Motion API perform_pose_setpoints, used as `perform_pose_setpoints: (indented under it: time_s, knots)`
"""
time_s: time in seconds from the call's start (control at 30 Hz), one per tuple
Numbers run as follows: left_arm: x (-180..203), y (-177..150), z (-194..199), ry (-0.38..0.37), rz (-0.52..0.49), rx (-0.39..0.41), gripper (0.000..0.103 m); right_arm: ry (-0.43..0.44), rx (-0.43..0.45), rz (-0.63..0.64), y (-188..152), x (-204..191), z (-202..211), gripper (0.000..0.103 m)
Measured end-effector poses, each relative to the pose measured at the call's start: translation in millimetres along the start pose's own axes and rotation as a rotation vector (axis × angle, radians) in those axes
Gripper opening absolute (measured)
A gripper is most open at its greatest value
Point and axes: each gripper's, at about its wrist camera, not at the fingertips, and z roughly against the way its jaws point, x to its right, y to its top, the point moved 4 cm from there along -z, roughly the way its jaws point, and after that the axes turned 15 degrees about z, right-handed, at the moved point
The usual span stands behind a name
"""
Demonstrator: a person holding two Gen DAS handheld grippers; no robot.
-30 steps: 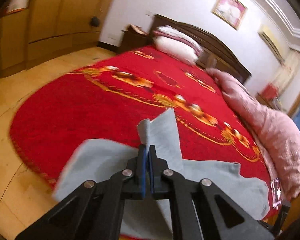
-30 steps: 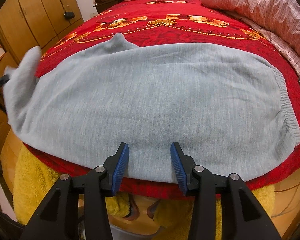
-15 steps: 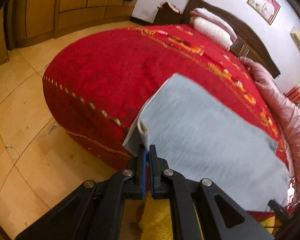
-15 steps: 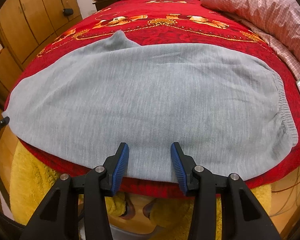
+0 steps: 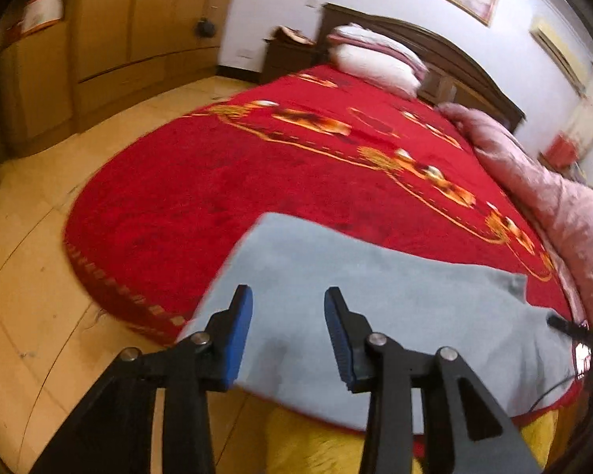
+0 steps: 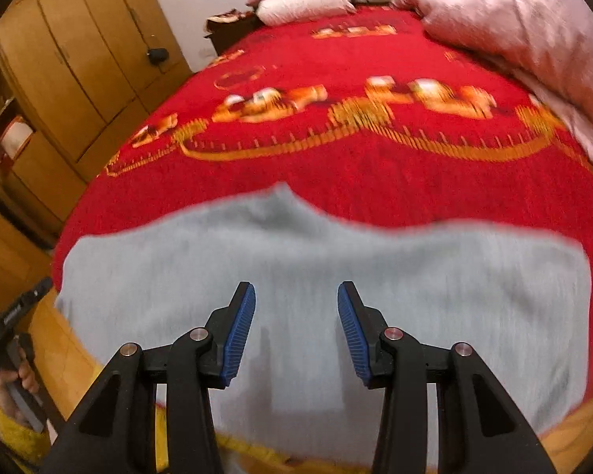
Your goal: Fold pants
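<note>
Grey fleece pants [image 6: 375,296] lie spread flat across the near edge of the red patterned bedspread [image 6: 375,181], directly ahead of and beneath both my grippers. My left gripper [image 5: 288,330] hangs over their left end, jaws spread and empty. My right gripper [image 6: 295,330] is likewise parted above the middle, gripping nothing.

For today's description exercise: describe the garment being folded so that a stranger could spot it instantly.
Start at the big bed with the red bedspread. At its near edge lie the grey pants, spread flat below both open grippers. They are the only plain grey fabric; the quilt further back is pink.
</note>
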Motion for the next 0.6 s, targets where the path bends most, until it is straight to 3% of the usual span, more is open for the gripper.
perform_pose_setpoints:
  time_s: [0.13,0.3,0.33,0.37,0.53,0.6]
  knots:
    - [16.1,-2.7,-25.2,-0.009,-0.013,-0.042,0.040,-0.012,-0.028,0.084,30.5,-1.4,-24.3,0.045]
    - [13.0,-12.6,-51.3,0.009,0.006,-0.103,0.040,-0.045,-0.117,0.180,37.6,2.4,-61.7,0.045]
    - [13.1,-13.5,-53.3,0.011,0.005,-0.104,0.039,-0.031,-0.141,0.187,35.4,4.7,-69.4,0.033]
    - [13.4,-14.4,-54.9,0.011,0.002,-0.103,0.040,-0.009,-0.151,0.186,34.1,5.2,-74.1,0.011]
    - [11.2,-14.9,-58.1,0.018,-0.017,-0.091,0.040,-0.025,-0.088,0.172,50.5,14.3,-71.5,0.005]
    - [10.2,-15.5,-60.2,0.016,-0.007,-0.086,0.040,-0.029,-0.107,0.150,56.1,20.0,-83.4,0.004]
